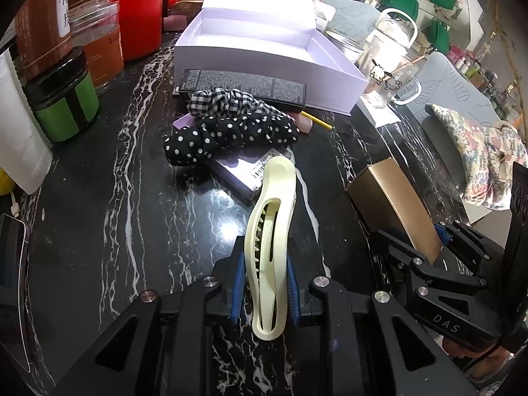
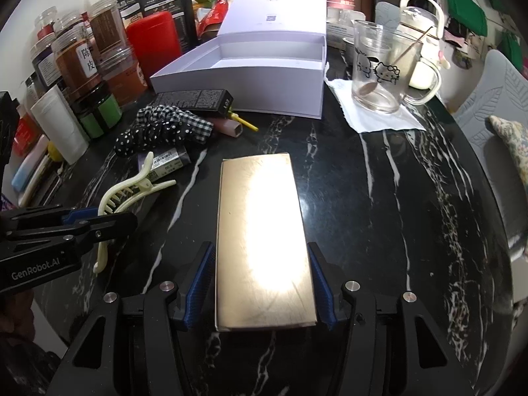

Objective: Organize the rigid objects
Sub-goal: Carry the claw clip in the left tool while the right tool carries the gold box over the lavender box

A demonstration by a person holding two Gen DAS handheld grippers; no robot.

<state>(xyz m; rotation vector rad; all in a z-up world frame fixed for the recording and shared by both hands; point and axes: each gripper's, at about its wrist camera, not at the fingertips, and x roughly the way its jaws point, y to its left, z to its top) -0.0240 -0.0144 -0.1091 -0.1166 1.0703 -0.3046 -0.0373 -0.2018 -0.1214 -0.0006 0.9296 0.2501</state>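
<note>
My left gripper (image 1: 265,264) is shut on a cream hair claw clip (image 1: 270,231), held over the black marble table (image 1: 99,214); the clip also shows in the right wrist view (image 2: 132,191). My right gripper (image 2: 260,280) is shut on a gold box (image 2: 260,231), which also shows in the left wrist view (image 1: 392,204). An open lavender box (image 1: 264,49) stands at the back, also in the right wrist view (image 2: 257,76). In front of it lie a black carton (image 1: 244,89), scrunchies (image 1: 231,128) and a small purple box (image 1: 244,171).
Jars (image 2: 79,66) and a red canister (image 2: 155,43) line the left edge. A glass mug (image 2: 379,72) on a napkin and a teapot (image 2: 422,26) stand at the back right. A phone (image 1: 13,290) lies at the left. Chairs stand beyond the right edge.
</note>
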